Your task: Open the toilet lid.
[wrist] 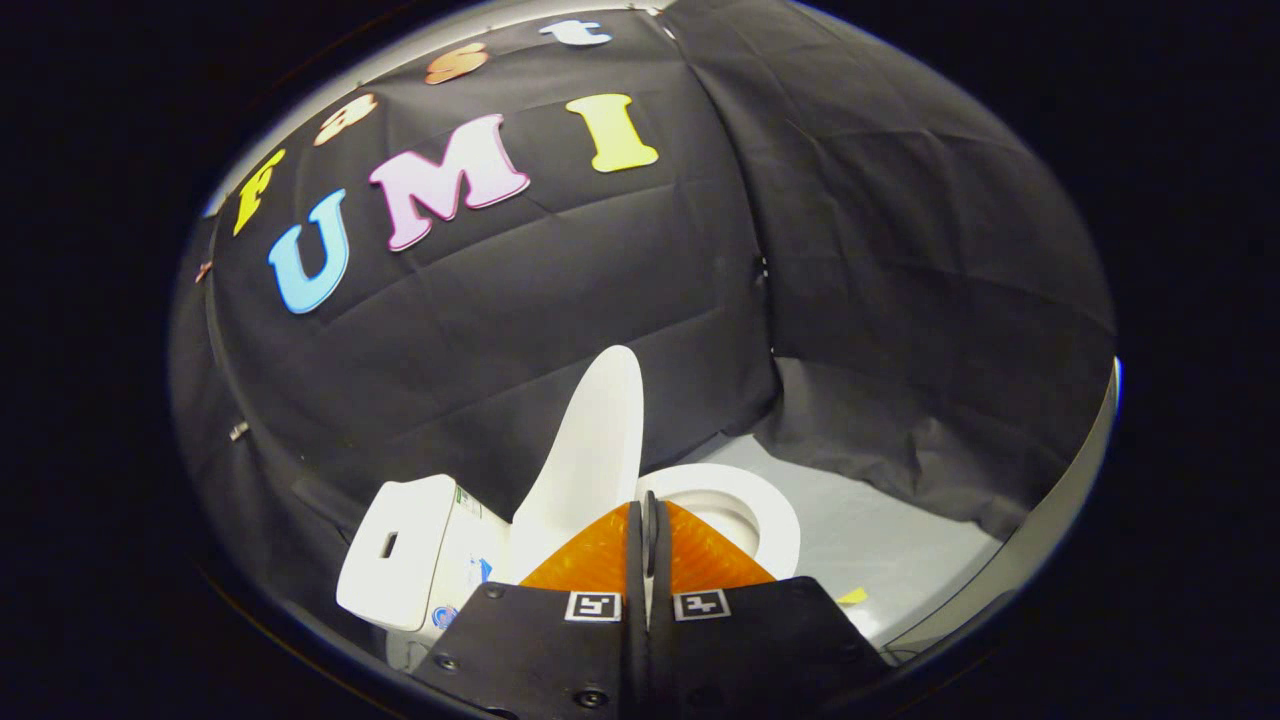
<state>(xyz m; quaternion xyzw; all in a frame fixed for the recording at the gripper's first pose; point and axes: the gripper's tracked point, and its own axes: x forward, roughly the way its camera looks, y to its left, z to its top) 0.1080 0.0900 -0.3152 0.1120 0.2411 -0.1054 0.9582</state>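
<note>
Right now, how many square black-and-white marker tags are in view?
2. One square black-and-white marker tag sits on the left finger's base, the other on the right finger's base, flanking the closed gripper in front of the raised white toilet lid. Others may be hidden.

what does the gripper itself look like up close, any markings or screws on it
The gripper has two wedge-shaped fingers with ribbed faces that narrow to a point. Behind them sit two flat black plates, each carrying a small square black-and-white marker near the inner edge. Round screw heads dot the plates. No cables or sleeves are visible.
</note>
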